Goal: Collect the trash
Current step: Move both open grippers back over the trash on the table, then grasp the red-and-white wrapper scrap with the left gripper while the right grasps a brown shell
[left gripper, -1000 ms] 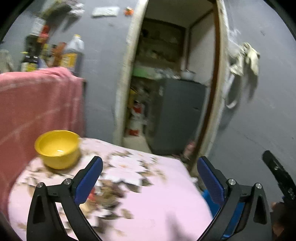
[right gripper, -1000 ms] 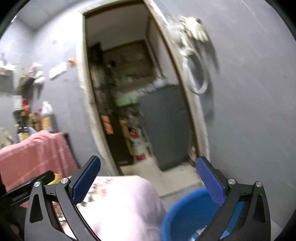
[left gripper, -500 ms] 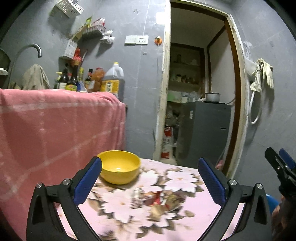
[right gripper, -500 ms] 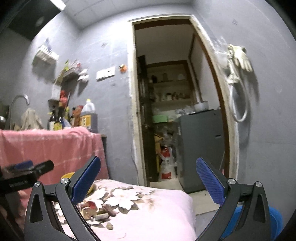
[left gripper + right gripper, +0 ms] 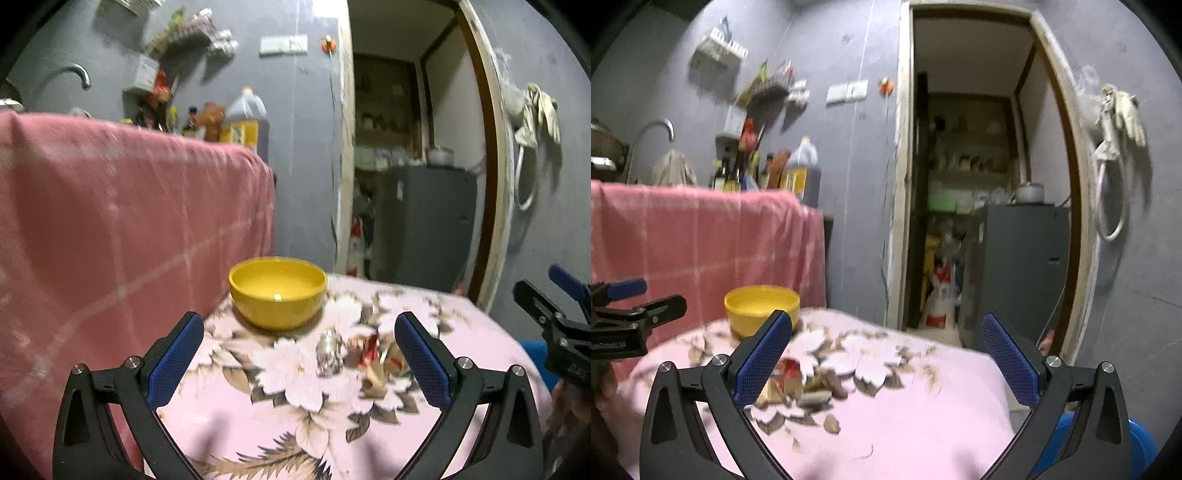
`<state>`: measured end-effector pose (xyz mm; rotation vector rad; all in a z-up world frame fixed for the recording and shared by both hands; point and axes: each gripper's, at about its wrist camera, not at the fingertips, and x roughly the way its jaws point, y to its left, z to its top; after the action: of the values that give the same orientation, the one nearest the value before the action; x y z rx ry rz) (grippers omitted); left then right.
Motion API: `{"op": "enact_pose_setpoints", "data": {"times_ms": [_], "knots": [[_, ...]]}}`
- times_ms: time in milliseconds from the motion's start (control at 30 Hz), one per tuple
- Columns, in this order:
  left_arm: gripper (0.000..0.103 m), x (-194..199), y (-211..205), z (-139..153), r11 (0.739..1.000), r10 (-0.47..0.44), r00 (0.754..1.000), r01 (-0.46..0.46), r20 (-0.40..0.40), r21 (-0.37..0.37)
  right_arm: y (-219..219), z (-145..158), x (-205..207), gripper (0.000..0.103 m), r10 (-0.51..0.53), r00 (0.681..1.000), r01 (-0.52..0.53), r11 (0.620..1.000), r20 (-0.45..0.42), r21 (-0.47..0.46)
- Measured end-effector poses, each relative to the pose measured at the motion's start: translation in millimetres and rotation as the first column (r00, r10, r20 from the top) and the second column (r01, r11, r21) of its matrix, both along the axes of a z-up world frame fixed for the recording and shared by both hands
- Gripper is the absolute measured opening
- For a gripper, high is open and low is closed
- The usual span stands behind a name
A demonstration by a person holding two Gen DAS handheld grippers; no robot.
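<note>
A pink floral tablecloth (image 5: 229,424) carries a yellow bowl (image 5: 277,291) and scattered wrappers (image 5: 373,354) beside an open doorway (image 5: 413,155). Both the left gripper (image 5: 295,354) and the right gripper (image 5: 886,354) hang spread wide and empty. Only the right wrist view shows the blue bin (image 5: 1137,446).

Floral table (image 5: 369,424) — bowl (image 5: 277,291), wrappers (image 5: 373,354)

Dim indoor light, motion blur softening both views (worst at the left), fisheye bending and dark corners.

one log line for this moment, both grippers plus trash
left gripper: open, empty | right gripper: open, empty | crumpled wrapper trash: on pink floral tablecloth, ungrasped | yellow round bowl: beside trash
</note>
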<state>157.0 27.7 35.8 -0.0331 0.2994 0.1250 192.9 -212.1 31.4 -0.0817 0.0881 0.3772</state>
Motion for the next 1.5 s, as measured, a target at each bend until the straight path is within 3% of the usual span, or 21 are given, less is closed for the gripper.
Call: {"op": "enact_pose_setpoints", "data": {"times_ms": [333,600,667,733,833,967,1033,1100,1200,1267,1433,1500], "knots": [[0.101,33.3,-3.0,-21.6,0.998,-0.061,0.979,0.056,-0.193,-0.034,12.3,-23.6,36.7,0.103,0.002,0.969,-0.019,0.998,-0.249,-0.066],[0.100,69.3,-1.9,-38.0,0.990,-0.125,0.921,0.090,-0.370,-0.112,14.5,-44.1,64.6,0.103,-0.024,0.899,-0.015,0.996,-0.438,-0.085],[0.098,76.7,-0.1,-42.2,0.982,-0.161,0.901,0.107,-0.404,-0.153,14.2,-46.4,68.6,0.103,-0.004,0.887,-0.034,0.997,-0.462,-0.072],[0.088,81.2,0.8,-46.0,0.975,-0.192,0.884,0.122,-0.427,-0.186,15.1,-49.1,72.3,0.101,0.019,0.871,-0.059,0.996,-0.492,-0.065],[0.075,86.6,1.8,-52.3,0.965,-0.224,0.861,0.130,-0.456,-0.227,20.8,-53.6,76.3,0.095,0.047,0.846,-0.104,0.992,-0.531,-0.078],[0.071,92.7,0.1,-53.5,0.959,-0.246,0.850,0.143,-0.466,-0.244,32.6,-62.6,85.4,0.079,0.078,0.791,-0.180,0.978,-0.607,-0.108],[0.064,94.0,-3.7,-52.3,0.954,-0.271,0.846,0.171,-0.459,-0.247,37.1,-67.0,90.1,0.074,0.086,0.761,-0.207,0.971,-0.643,-0.116],[0.057,95.6,-8.5,-54.1,0.947,-0.299,0.831,0.198,-0.469,-0.251,39.2,-69.3,91.8,0.072,0.087,0.751,-0.217,0.969,-0.655,-0.120],[0.048,96.6,-13.1,-57.9,0.944,-0.313,0.819,0.214,-0.481,-0.251,44.0,-70.6,90.0,0.062,0.100,0.746,-0.248,0.959,-0.659,-0.135],[0.041,95.9,-14.5,-57.8,0.941,-0.323,0.817,0.224,-0.477,-0.253,48.4,-72.2,87.9,0.044,0.102,0.748,-0.266,0.951,-0.656,-0.155],[0.020,97.3,-15.8,-60.3,0.931,-0.347,0.808,0.235,-0.476,-0.278,55.4,-72.9,83.9,0.032,0.109,0.757,-0.300,0.934,-0.644,-0.194],[0.018,97.3,-16.5,-60.6,0.929,-0.351,0.806,0.235,-0.478,-0.285,57.5,-73.0,81.7,0.027,0.116,0.760,-0.313,0.928,-0.640,-0.204]]}}
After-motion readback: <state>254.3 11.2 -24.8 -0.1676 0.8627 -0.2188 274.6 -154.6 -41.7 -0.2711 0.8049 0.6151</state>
